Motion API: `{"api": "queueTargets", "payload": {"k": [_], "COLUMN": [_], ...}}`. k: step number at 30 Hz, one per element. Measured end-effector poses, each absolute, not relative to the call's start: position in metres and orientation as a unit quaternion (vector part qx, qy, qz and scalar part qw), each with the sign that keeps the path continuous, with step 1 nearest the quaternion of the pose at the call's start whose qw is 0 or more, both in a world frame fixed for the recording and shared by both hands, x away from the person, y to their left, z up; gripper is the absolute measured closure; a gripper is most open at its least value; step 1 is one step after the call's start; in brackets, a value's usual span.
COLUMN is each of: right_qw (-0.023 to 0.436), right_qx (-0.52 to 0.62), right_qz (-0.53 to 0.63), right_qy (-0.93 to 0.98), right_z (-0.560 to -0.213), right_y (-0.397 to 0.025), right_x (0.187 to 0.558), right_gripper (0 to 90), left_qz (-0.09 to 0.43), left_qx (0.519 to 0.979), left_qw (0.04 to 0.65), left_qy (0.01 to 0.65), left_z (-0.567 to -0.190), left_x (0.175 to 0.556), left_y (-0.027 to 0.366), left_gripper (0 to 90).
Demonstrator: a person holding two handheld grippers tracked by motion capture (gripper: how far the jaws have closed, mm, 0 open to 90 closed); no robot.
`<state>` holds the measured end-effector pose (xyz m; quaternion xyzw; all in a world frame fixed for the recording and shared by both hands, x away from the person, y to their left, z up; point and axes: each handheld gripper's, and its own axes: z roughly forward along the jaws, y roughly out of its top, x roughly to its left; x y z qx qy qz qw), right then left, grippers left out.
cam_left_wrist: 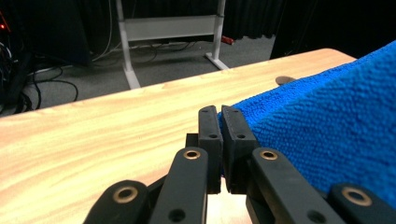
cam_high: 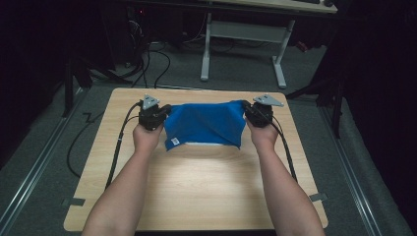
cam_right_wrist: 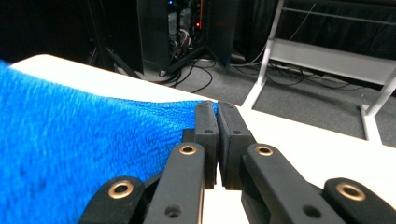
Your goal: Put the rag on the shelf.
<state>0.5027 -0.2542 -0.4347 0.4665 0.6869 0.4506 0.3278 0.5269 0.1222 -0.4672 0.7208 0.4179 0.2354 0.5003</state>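
Table [cam_high: 196, 187] beneath; both tongs' pinched blue cloth [cam_high: 206, 123] corners hidden.

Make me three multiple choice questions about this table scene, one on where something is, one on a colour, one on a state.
1. Where does the cloth lie on the table?
A. toward the far edge
B. at the near edge
C. hanging off the left side

2. What colour is the cloth?
A. red
B. blue
C. white

3. How do the left claw and the right claw stand?
A. both wide open
B. one open, one shut
C. both shut on the cloth's corners

Answers: 1 A, bare wood fills the near half in the high view. 2 B, blue in every view. 3 C, each gripper view shows jaws closed with blue fabric pinched between.
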Motion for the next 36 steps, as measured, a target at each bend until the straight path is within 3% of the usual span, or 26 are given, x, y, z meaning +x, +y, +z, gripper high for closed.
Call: {"api": "queueTargets", "payload": {"k": [36], "right_qw": [0.28], "right_qx": [0.505], "right_qz": [0.421], "right_qy": [0.7], "right_z": [-0.504], "right_y": [-0.261], "right_x": [0.488], "right_gripper": [87.2], "left_qz": [0.181], "left_qx": [0.744], "left_qw": [0.481], "left_qy": [0.427], "left_z": [-0.522], "left_x": [0.505], "left_y": [0.121], "left_gripper": [85.6]}}
